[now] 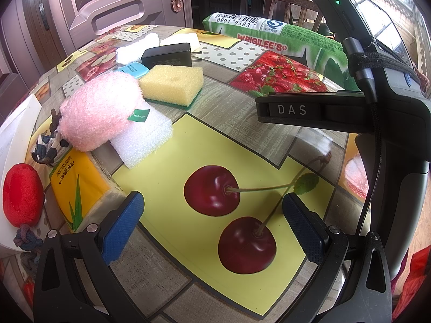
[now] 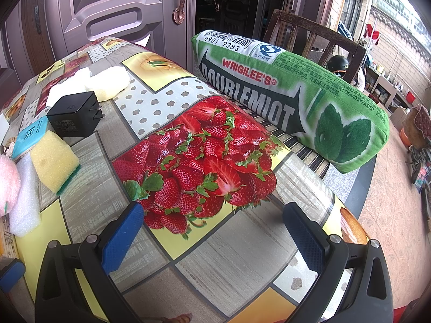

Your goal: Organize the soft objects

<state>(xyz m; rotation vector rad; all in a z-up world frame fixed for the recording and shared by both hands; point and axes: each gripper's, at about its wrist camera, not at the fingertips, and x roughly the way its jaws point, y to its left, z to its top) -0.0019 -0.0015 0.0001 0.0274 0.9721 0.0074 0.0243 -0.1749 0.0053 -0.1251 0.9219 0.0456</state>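
Note:
In the left wrist view a pink fluffy toy (image 1: 99, 110) rests on a white foam block (image 1: 142, 138), with a yellow sponge (image 1: 172, 83) behind it and a red plush toy (image 1: 21, 196) at the far left. My left gripper (image 1: 212, 226) is open and empty above the cherry print. The body of my right gripper (image 1: 377, 107) crosses the right side. In the right wrist view my right gripper (image 2: 212, 239) is open and empty over the strawberry print. A big green cushion (image 2: 296, 97) lies at the table's far edge. The sponge (image 2: 54, 158) and foam block (image 2: 24, 207) show at left.
A black charger (image 1: 167, 53), a blue packet (image 1: 133, 70), white foam pieces (image 1: 140, 45) and a yellow tissue pack (image 1: 78, 188) lie on the fruit-print tablecloth (image 1: 215, 123). A wooden chair (image 2: 312, 37) stands behind the cushion. The table edge drops off at right (image 2: 358, 188).

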